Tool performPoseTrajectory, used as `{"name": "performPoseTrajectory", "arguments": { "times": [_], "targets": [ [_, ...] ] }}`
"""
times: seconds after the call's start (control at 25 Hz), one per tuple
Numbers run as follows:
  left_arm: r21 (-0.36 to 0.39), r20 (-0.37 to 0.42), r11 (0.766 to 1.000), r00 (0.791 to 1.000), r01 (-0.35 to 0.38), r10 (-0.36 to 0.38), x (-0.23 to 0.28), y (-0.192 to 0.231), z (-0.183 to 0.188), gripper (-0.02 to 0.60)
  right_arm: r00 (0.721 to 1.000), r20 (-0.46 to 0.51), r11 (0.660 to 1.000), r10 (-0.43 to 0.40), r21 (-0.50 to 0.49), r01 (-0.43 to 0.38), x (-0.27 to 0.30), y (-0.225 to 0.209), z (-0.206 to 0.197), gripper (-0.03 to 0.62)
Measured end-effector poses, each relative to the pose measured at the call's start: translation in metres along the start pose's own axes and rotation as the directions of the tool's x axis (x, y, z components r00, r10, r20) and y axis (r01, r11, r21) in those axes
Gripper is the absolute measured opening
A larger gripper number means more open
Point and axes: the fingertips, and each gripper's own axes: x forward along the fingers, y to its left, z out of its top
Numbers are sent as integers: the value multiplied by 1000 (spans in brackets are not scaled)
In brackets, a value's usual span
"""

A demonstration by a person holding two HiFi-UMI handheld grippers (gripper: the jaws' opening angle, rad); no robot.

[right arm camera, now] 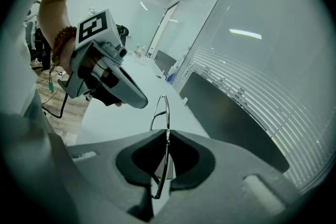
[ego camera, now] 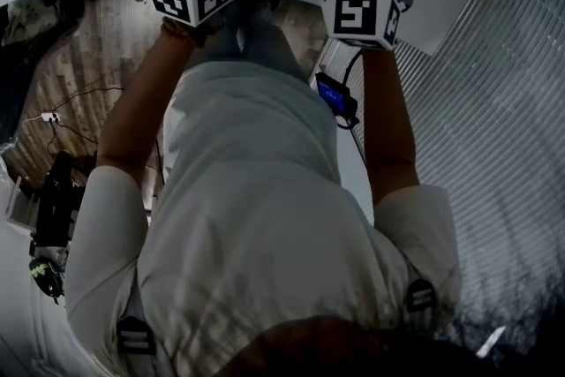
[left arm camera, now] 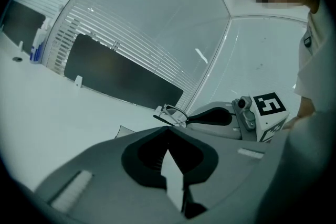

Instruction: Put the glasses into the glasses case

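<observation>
The left hand-held gripper [left arm camera: 168,129] is clenched, its jaw tips meeting with nothing seen between them. Its own view shows the glasses [left arm camera: 170,115] just past those tips at 12 o'clock. They are pinched at the nose of the right hand-held gripper [right arm camera: 166,132], whose marker cube [left arm camera: 269,105] sits at 3 o'clock. The white counter [left arm camera: 52,113] spreads below, with a dark panel [left arm camera: 121,76] along the slatted wall at 10 o'clock.

The right gripper view shows the grip itself. The jaws are closed on the thin wire frame, which stands edge-on between them and rises above the tips, off the counter. The left one hangs at 10 o'clock, close to the frame, in a hand with a bead bracelet [right arm camera: 62,42]. Small bottles [right arm camera: 170,77] stand far down the counter at 12 o'clock.

The head view adds only both marker cubes at 12 o'clock above the person's white shirt [ego camera: 256,216]; the jaws run off its top edge
</observation>
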Motion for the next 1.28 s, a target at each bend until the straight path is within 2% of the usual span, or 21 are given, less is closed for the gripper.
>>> {"name": "performPoseTrajectory", "arguments": {
  "times": [0.24, 0.84, 1.12, 1.28],
  "targets": [
    [8, -10, 1000, 1000, -1, 1, 14, 5, -8, 0, 1000, -13, 1000, -10, -3, 10, 11, -5, -17, 19],
    [-13, -54, 1000, 998, -19, 19, 62, 67, -33, 0, 997, -71, 999, 18, 47, -14, 95, 2, -58, 20],
    [-22, -79, 999, 996, -32, 30, 80, 83, -57, -2, 994, -106, 1000, 17, 21, -15, 121, 12, -87, 20],
    [-31, -83, 999, 996, -34, 31, 82, 90, -53, 0, 991, -129, 1000, 17, -15, -19, 128, 12, -88, 20]
  ]
}}
